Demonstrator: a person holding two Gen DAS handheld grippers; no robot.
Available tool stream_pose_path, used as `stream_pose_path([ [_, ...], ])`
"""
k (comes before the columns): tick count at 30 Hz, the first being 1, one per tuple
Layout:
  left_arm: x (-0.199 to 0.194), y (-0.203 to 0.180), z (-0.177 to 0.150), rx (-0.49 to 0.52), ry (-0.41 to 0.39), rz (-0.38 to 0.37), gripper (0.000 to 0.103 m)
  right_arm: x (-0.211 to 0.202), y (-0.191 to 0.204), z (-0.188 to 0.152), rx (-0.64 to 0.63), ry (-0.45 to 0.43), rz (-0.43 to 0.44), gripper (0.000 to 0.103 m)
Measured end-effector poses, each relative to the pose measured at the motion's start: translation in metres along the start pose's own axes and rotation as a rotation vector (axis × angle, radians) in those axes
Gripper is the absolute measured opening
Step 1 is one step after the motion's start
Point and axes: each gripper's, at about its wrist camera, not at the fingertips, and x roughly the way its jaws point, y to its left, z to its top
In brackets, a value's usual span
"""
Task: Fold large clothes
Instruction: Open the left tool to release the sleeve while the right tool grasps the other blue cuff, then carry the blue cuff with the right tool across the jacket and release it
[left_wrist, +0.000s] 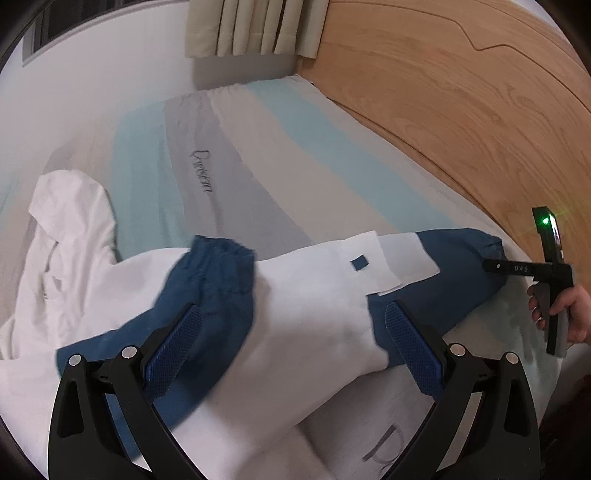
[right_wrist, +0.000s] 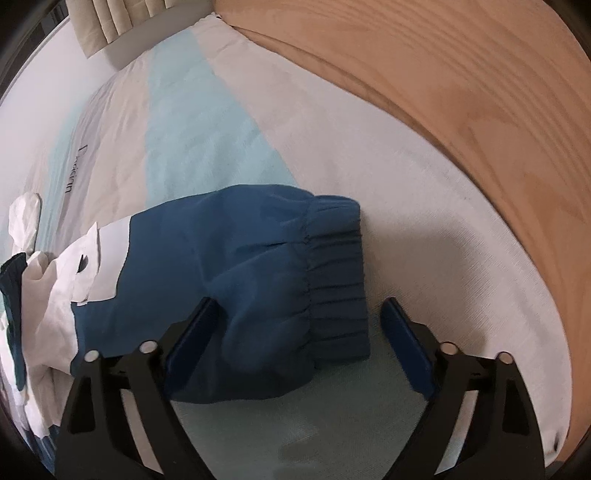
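Jacket (left_wrist: 306, 295), white and blue, lies spread on the bed (left_wrist: 258, 155), both claws agape: right gripper (right_wrist: 299, 325) straddles the blue cuff (right_wrist: 334, 280), left gripper (left_wrist: 291, 332) hovers over the white sleeve, so either could pinch one slippery layer only.

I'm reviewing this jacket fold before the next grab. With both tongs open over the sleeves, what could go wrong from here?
1. The right tongs straddle the blue sleeve cuff with its bunched elastic; closing may catch only part of the cuff and let it slip.
2. The left tongs hover where the other blue cuff lies on the white body; they may pinch both layers.
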Motion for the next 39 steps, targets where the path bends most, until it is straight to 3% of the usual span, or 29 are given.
stream_pose_path([
  [5,-0.011,0.022,-0.014,0.008,0.016,0.051,0.097,0.002,0.0,0.0,0.027,0.026,0.024,0.068],
  [7,-0.015,0.034,-0.02,0.004,0.019,0.078,0.097,0.0,0.0,-0.001,0.041,0.033,0.021,0.056],
  [12,-0.021,0.065,-0.036,-0.037,0.051,0.134,0.097,-0.019,0.005,-0.003,0.095,0.009,0.036,0.041],
  [18,-0.037,0.099,-0.051,-0.06,0.042,0.188,0.097,-0.043,0.032,-0.004,0.115,-0.03,0.061,0.037],
  [28,-0.061,0.145,-0.069,-0.109,0.029,0.227,0.097,-0.081,0.145,0.003,-0.087,-0.099,0.013,0.029],
  [34,-0.076,0.175,-0.081,-0.117,0.019,0.256,0.097,-0.098,0.213,0.003,-0.179,-0.126,0.058,0.027],
  [39,-0.093,0.205,-0.089,-0.151,0.01,0.267,0.097,-0.115,0.272,-0.001,-0.238,-0.133,0.149,0.027],
])
